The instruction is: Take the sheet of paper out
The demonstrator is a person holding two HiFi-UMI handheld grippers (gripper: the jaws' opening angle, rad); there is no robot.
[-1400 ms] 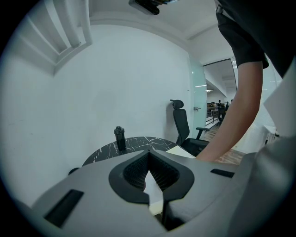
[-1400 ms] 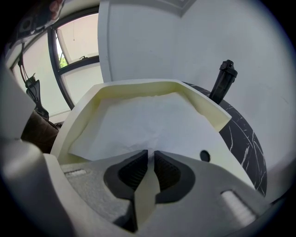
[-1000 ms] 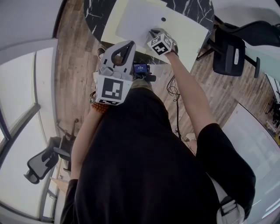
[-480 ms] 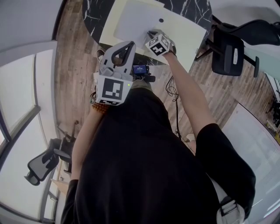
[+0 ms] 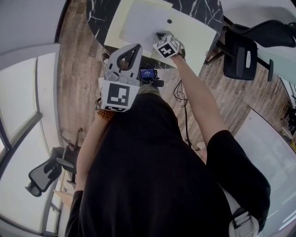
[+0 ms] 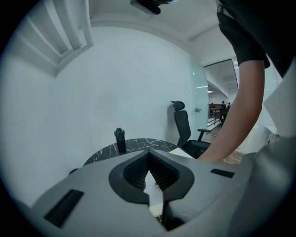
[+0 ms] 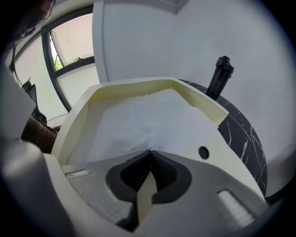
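Observation:
A white sheet of paper [image 5: 143, 21] lies inside an open cream folder [image 5: 196, 34] on a round black marble table [image 5: 206, 11]. My right gripper [image 5: 159, 36] is at the sheet's near edge. In the right gripper view the jaws [image 7: 149, 152] are shut on that edge, and the sheet of paper [image 7: 148, 120] puckers where they pinch it. The folder [image 7: 78, 125] has raised sides and a small dark hole in its near flap. My left gripper [image 5: 133, 47] is held up near my body, away from the table, shut with nothing in it [image 6: 149, 152].
A black bottle [image 7: 221, 76] stands at the table's far side, also seen from the left gripper [image 6: 120, 140]. A black office chair [image 5: 240, 55] stands right of the table. Cables run over the wood floor [image 5: 78, 60] below my right arm.
Almost nothing: the right gripper and the folder have drifted slightly left in the head view. The left gripper has stayed in place.

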